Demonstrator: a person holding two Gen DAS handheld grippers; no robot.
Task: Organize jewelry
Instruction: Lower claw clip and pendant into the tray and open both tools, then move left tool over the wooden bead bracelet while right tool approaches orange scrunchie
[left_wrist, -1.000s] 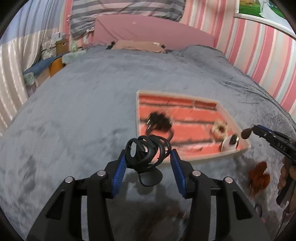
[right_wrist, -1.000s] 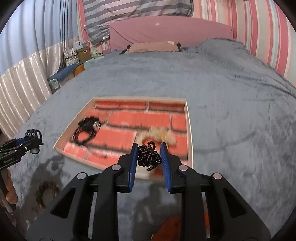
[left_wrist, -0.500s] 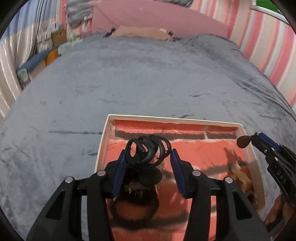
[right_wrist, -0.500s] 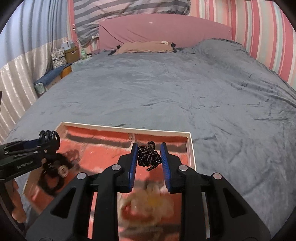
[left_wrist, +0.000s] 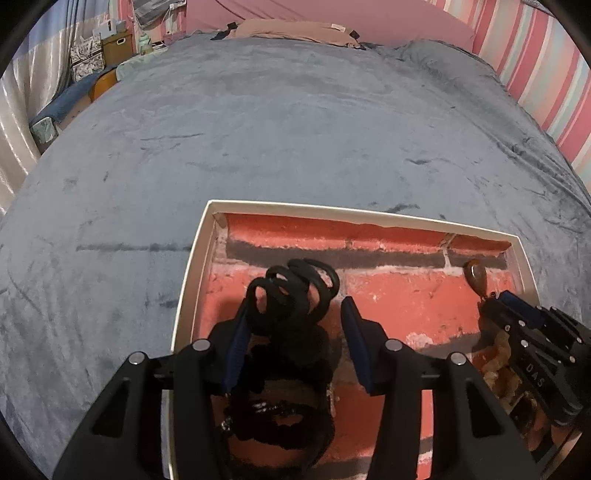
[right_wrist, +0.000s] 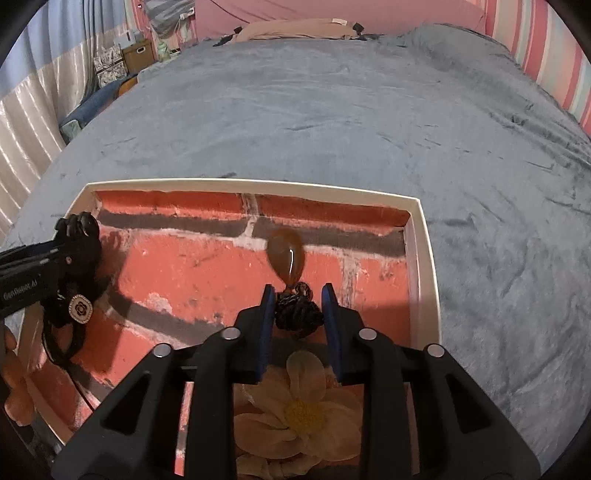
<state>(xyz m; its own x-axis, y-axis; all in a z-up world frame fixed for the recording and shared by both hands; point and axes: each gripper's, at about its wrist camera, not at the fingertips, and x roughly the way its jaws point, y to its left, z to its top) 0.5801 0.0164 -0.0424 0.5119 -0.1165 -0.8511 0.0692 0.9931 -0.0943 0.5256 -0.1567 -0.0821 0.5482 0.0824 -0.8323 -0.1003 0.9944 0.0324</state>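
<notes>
A shallow white-rimmed tray (left_wrist: 199, 236) with a red brick-print floor lies on the grey bedspread; it also shows in the right wrist view (right_wrist: 424, 236). My left gripper (left_wrist: 295, 314) is over its left part, jaws apart, with a black coiled hair tie (left_wrist: 295, 291) resting against the left finger. Below it lies a black cord piece (left_wrist: 280, 424). My right gripper (right_wrist: 298, 306) is shut on a dark braided cord (right_wrist: 297, 312) with a brown teardrop pendant (right_wrist: 286, 256), over the tray's right part.
A cream fabric flower (right_wrist: 299, 410) lies in the tray under my right gripper. A black cord with a flower charm (right_wrist: 80, 308) lies at the tray's left. The grey bedspread (left_wrist: 295, 129) stretches beyond; pink striped wall at right.
Both grippers have moved forward and down over the tray, still carrying their pieces. The pendant now hangs out ahead of the right fingers.
</notes>
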